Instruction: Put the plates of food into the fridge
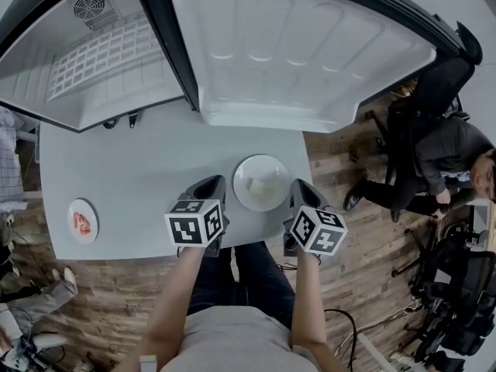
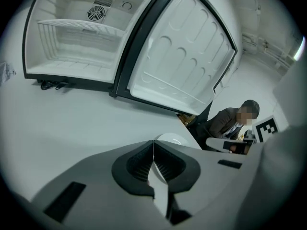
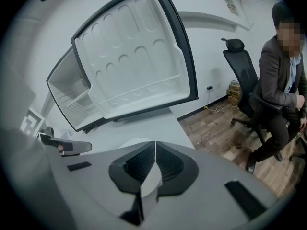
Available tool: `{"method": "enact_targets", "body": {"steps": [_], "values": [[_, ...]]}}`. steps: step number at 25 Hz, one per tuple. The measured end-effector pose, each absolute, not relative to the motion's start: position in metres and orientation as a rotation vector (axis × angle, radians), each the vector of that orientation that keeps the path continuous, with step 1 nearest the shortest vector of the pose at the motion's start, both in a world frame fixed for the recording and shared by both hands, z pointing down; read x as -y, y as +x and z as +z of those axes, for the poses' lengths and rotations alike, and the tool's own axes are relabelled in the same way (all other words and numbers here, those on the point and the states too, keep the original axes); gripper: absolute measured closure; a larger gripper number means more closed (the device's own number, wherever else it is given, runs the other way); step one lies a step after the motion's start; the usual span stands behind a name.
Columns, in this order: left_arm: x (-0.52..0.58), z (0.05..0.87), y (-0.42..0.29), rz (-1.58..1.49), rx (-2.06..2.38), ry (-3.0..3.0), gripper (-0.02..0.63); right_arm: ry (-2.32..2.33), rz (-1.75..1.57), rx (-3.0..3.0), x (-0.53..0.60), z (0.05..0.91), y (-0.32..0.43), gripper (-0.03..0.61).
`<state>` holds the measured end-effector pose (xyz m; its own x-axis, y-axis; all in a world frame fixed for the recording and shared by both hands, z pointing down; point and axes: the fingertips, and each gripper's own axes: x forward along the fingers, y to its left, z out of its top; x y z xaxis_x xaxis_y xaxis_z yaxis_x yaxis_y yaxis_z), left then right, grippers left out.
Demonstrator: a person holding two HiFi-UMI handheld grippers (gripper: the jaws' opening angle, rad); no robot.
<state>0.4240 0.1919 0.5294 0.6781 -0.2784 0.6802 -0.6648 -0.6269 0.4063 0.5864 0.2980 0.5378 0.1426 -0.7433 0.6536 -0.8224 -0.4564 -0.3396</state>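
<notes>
The left claw [image 1: 206,191] and right claw [image 1: 304,194] are both pinched closed and empty, flanking the plate [image 1: 262,182] of pale food on the worktop [image 1: 139,177]. Best open them first, grip opposite rims, then carry it level to the open fridge [image 1: 116,49]
</notes>
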Motion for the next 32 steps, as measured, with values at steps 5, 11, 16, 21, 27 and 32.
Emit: {"method": "enact_targets", "body": {"steps": [5,11,16,21,27,32], "values": [[-0.196,0.553,0.429,0.803,0.685,2.126,0.606,2.200,1.326,1.598,-0.298,0.557,0.584,0.562],[-0.206,0.574,0.432,0.792,0.619,1.984,0.600,2.138,1.421,1.609,-0.298,0.571,0.585,0.551],[-0.212,0.583,0.436,0.779,0.574,1.920,0.525,2.101,1.542,1.661,-0.297,0.577,0.581,0.500],[-0.216,0.589,0.439,0.768,0.553,1.879,0.505,2.060,1.574,1.665,-0.297,0.583,0.578,0.486],[-0.218,0.588,0.447,0.746,0.548,1.855,0.505,2.020,1.610,1.678,-0.293,0.587,0.573,0.483],[-0.218,0.588,0.450,0.743,0.548,1.841,0.505,1.989,1.654,1.679,-0.291,0.591,0.569,0.482]]}}
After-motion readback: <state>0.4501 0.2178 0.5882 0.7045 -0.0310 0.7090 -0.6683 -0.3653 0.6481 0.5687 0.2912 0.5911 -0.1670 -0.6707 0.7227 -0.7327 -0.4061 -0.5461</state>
